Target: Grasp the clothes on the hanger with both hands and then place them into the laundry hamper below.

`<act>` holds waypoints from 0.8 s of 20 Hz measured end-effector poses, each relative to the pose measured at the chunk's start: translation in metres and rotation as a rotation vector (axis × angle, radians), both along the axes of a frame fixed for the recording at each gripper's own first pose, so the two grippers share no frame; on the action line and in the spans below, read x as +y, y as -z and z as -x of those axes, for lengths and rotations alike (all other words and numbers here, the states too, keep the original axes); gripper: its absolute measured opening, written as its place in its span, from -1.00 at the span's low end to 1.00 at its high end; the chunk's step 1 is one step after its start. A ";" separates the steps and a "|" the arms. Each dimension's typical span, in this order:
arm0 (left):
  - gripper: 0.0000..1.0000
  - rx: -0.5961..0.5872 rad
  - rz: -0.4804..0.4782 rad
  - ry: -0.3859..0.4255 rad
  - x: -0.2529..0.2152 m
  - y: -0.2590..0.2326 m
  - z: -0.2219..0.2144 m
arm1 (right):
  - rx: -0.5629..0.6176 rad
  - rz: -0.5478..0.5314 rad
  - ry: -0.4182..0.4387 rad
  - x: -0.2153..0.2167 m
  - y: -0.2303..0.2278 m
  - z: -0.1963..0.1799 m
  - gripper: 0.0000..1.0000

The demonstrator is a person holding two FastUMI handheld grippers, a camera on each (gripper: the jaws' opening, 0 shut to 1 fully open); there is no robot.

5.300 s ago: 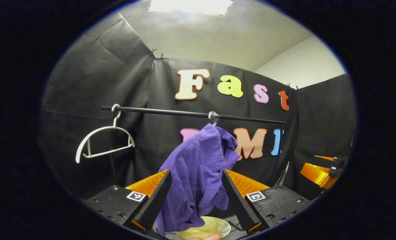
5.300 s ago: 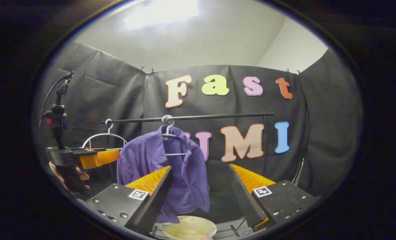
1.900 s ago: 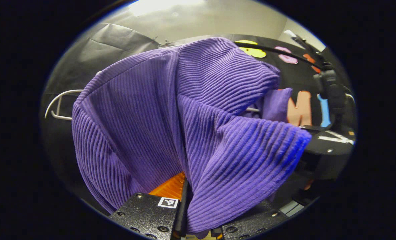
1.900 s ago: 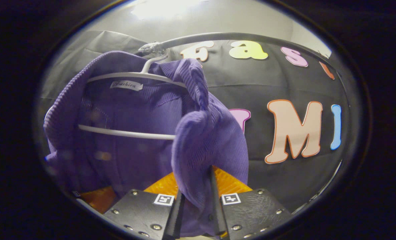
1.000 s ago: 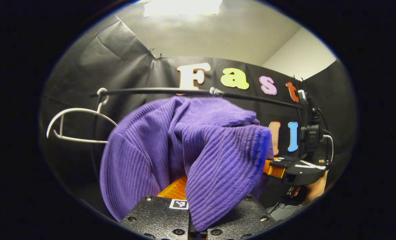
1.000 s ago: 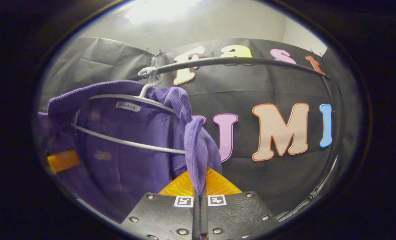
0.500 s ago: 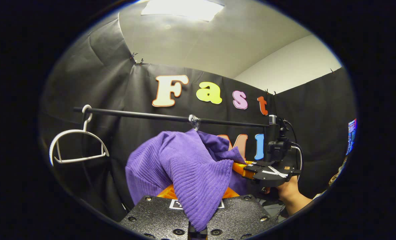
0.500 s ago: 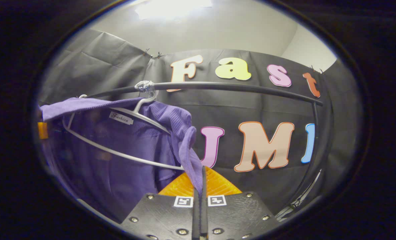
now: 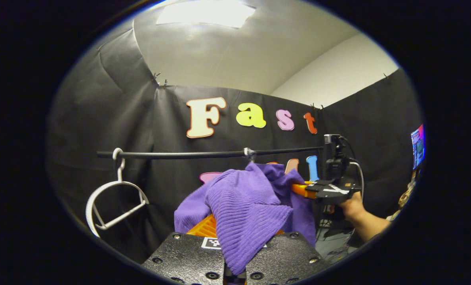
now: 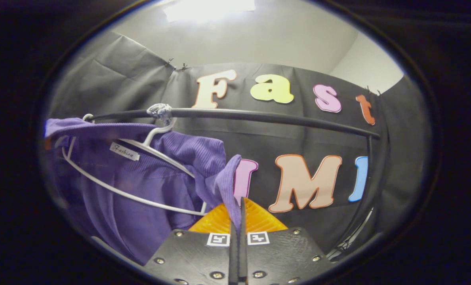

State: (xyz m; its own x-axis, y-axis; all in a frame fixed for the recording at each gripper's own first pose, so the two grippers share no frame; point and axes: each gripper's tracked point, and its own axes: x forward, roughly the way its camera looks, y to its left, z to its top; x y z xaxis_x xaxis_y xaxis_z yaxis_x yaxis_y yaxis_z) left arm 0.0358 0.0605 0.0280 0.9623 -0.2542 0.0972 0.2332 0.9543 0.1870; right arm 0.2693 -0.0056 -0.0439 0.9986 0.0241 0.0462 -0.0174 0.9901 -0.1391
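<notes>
**Both grippers clamped on the purple shirt at the rail**

In the left gripper view, the left gripper [image 9: 235,273] has its two fingers pressed together on a fold of the purple shirt [image 9: 243,206], which rises from the fingertips and drapes forward over them. Ahead and to the right, the right gripper [image 9: 298,189] holds the far side of the same shirt, carried by a hand [image 9: 352,206]. The cloth is stretched between the two tools, its long axis running from the near fingers up and rightward toward the other gripper.

Just above the shirt runs the black rail [image 9: 203,153], roughly level across the view. An empty white hanger [image 9: 114,200] hangs from the rail well to the left, tilted.

In the right gripper view, the right gripper's fingers are closed on a narrow edge of the shirt [image 10: 140,186], which climbs straight up from the fingertips and then spreads leftward. The shirt is on its white hanger [image 10: 140,174], whose hook sits on the rail [image 10: 267,116] up and left of the tool. The hanger is tilted, its right end dipping toward the fingers.
</notes>
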 end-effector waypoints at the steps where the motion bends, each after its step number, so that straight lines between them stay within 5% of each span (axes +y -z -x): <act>1: -0.89 0.018 -0.019 -0.011 0.009 0.001 -0.003 | 0.000 0.003 0.001 0.002 0.000 -0.004 -0.97; 5: -0.89 0.005 -0.081 -0.117 0.048 -0.017 -0.024 | -0.006 0.028 0.039 -0.001 -0.002 -0.023 -0.87; 6: -0.89 0.003 -0.090 -0.137 0.055 -0.019 -0.030 | -0.004 0.028 0.043 0.000 -0.001 -0.029 -0.96; 16: -0.90 0.040 -0.058 -0.158 0.068 -0.005 -0.084 | 0.029 0.047 0.137 -0.039 0.014 -0.083 -0.96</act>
State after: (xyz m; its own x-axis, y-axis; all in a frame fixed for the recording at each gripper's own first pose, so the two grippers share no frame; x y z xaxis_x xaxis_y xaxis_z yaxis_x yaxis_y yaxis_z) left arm 0.1201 0.1283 0.0329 0.9935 -0.1032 0.0477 0.0892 0.9676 0.2363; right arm 0.3521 -0.0445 -0.0576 0.9937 -0.1107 0.0190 0.1123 0.9759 -0.1870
